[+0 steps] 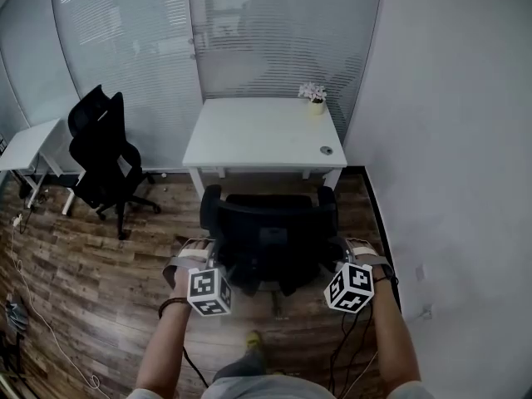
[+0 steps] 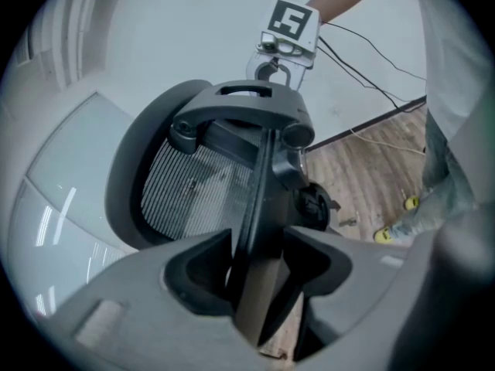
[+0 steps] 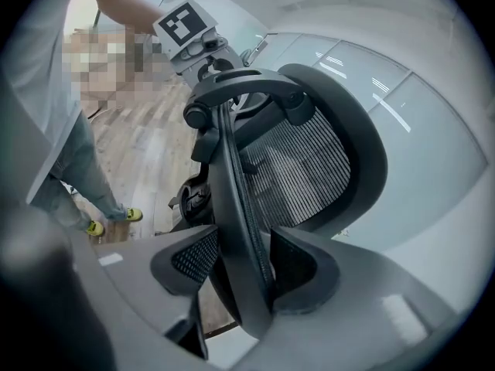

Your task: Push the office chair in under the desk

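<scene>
While both forearms were held low at the bottom of the head view, the L gripper (image 1: 205,258) was seen clenched on the L side edge of the office chair (image 1: 270,223) backrest. The R gripper (image 1: 342,256) was clenched on the R side edge. In the left gripper view the jaws were shut tight on the thin dark frame edge, w/ the mesh back (image 2: 193,188) and a curved top bar (image 2: 247,110) seen beyond. The same was shown in the right gripper view: jaws closed on the frame rim, mesh spread out past them. A yellow-green shoe (image 1: 253,339) was seen on the wood floor (image 1: 100,289) near the chair base. The chair was stood upright, back toward the person, its front close up to the near edge of the white desk (image 1: 249,140). How far the seat reached under the top could not be told. At the desk's far R corner a small flower pot (image 1: 315,98) was set, w/ a round grommet (image 1: 327,150) nearer the front. Further L, a 2nd black chair (image 1: 104,152) and another white table (image 1: 25,144) were placed by the glass wall (image 1: 141,48) w/ blinds.
</scene>
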`<state>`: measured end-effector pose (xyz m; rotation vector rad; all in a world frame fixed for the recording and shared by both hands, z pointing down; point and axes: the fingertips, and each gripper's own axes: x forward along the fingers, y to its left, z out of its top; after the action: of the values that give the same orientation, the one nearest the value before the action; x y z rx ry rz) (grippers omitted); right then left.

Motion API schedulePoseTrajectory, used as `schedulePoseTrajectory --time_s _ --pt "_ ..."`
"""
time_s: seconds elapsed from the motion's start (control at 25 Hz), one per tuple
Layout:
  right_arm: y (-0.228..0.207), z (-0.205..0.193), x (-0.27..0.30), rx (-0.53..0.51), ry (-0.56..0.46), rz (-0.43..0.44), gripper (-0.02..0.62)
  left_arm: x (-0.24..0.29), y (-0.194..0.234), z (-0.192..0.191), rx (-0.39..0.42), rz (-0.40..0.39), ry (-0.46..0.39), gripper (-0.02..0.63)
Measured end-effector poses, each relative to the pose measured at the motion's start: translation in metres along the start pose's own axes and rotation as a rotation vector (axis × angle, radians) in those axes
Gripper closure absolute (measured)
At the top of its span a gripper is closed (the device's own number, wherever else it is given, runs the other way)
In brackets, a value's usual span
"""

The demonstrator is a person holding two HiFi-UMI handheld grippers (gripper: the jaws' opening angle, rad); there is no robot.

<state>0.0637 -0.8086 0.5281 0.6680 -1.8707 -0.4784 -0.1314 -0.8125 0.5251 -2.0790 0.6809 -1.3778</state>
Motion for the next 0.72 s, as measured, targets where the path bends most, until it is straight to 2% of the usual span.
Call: schedulePoseTrajectory --time_s 0.36,0.72 --pt "-0.055 0.010 0.054 0.034 0.026 -0.018 0.383 0.051 0.059 -0.027 0.033 0.003 -0.028 0.400" --pt "-0.095 0.017 0.087 0.035 0.025 -0.033 0.380 0.082 0.099 -0.040 0.026 0.008 -0.030 0.399"
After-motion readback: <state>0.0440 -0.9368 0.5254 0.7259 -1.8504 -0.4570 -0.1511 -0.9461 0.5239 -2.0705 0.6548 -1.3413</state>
